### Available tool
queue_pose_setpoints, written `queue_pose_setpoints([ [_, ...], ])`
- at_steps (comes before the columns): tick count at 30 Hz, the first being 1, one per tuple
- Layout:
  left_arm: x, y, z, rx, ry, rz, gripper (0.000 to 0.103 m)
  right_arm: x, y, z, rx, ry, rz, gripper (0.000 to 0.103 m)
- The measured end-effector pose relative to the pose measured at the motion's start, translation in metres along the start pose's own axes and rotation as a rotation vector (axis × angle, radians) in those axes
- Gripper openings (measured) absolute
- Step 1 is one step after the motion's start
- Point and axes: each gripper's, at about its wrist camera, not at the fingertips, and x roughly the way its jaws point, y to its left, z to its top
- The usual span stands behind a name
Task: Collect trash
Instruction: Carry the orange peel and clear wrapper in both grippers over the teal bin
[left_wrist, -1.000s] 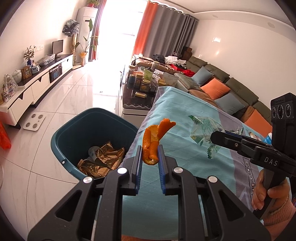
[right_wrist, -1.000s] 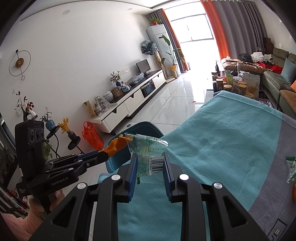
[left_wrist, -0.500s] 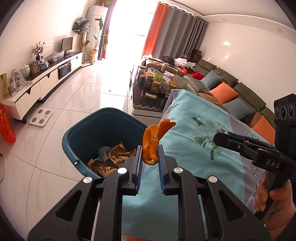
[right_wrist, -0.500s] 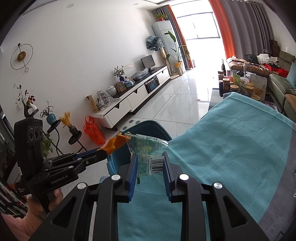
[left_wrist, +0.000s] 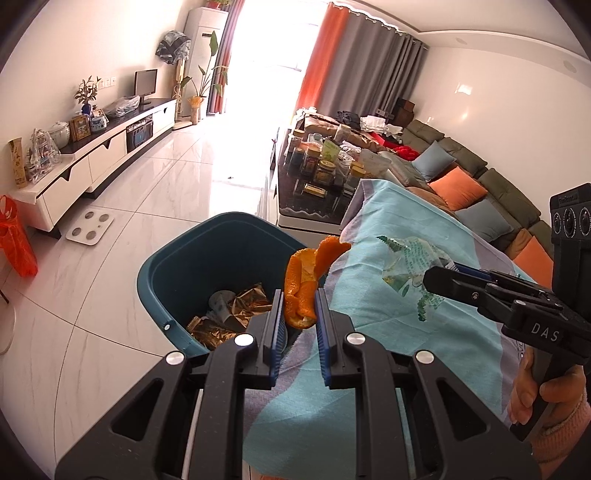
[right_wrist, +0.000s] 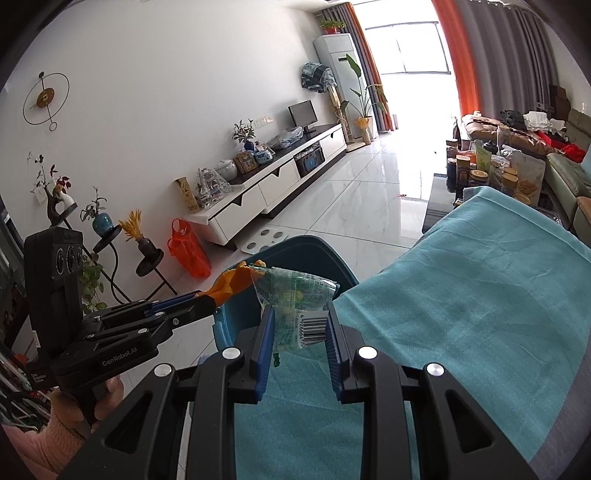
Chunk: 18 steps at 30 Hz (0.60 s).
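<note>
Left gripper is clamped on a curled orange peel, carried clear of the teal tablecloth toward the dark teal plastic bin at ten o'clock. Right gripper pinches a crumpled clear green-printed wrapper, bin rim beyond at twelve o'clock. Judgement: both pieces are positioned for dropping; neither is over the opening yet.

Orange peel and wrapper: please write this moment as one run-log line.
left hand-held gripper: shut on orange peel | right hand-held gripper: shut on wrapper | bin: holds trash
</note>
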Motion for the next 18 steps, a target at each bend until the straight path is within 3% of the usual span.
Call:
queue_pose_setpoints([
  [18,0.007,0.012,0.004,-0.025,0.005,0.033,0.016,0.022,0.011,0.009,-0.025,0.036,0.009,0.024],
])
